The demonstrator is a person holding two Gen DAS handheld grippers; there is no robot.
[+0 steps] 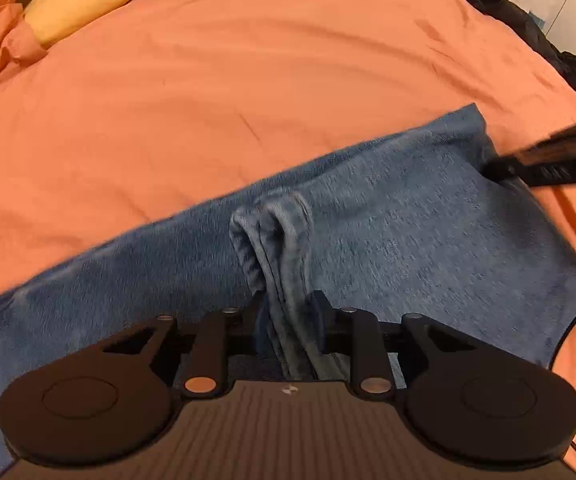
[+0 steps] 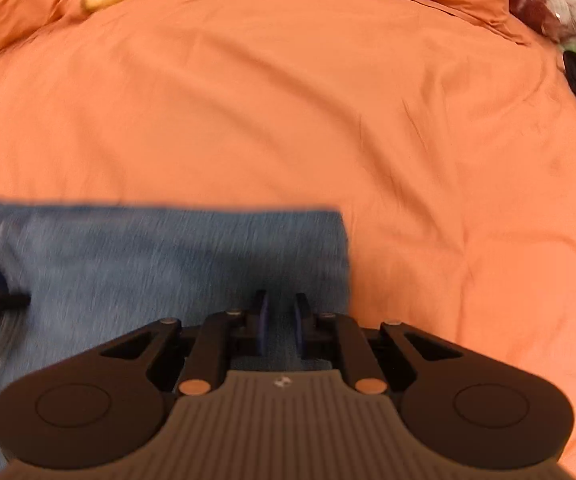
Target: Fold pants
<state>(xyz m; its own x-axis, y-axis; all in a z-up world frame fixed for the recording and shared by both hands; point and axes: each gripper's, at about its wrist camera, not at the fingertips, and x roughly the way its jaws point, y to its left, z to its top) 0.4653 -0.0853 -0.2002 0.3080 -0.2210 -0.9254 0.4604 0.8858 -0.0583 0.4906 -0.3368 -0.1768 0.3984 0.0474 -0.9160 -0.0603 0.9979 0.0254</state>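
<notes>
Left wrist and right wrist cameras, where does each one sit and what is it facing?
Left wrist: on the left gripper, looking down at the jeans on the orange bedspread; a denim fold sits between its jaws, right gripper at right edge.
Right wrist: on the right gripper, over the jeans' corner; left gripper at left edge.
Shared: jeans, bedspread, yellow pillow.

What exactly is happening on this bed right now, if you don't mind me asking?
A person is folding blue jeans on an orange bedspread with two handheld grippers. The left gripper has a bunched ridge of denim between its fingers. The right gripper sits low over the jeans near their right edge, almost closed.
</notes>
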